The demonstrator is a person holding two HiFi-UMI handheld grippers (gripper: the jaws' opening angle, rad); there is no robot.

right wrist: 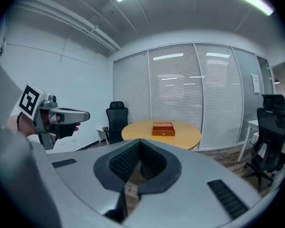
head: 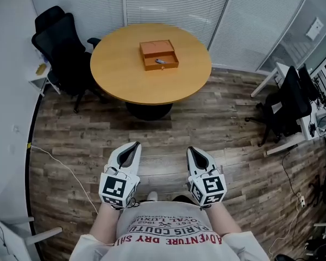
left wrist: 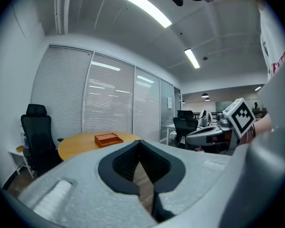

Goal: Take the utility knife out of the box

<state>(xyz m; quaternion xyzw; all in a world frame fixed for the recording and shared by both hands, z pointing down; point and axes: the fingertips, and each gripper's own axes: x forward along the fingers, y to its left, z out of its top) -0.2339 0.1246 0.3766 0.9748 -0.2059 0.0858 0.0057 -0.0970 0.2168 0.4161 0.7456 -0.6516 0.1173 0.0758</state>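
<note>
One round wooden table [head: 119, 78] stands on a dark pedestal base [head: 148, 111] on wood-plank flooring [head: 206, 129], toward the far side of the room. A single item lies directly on its top: an orange-brown box [head: 158, 55], open, sitting flat, slightly right of centre and nearer the far edge, clear of the rim. A black office chair [head: 62, 48] stands on the floor at the table's left.

Orange-brown box [head: 159, 55], tan table [head: 119, 75], grey-brown plank-patterned floor [head: 206, 124], black chair [head: 62, 48], white left tongs [head: 136, 144] and right tongs [head: 191, 149]
</note>
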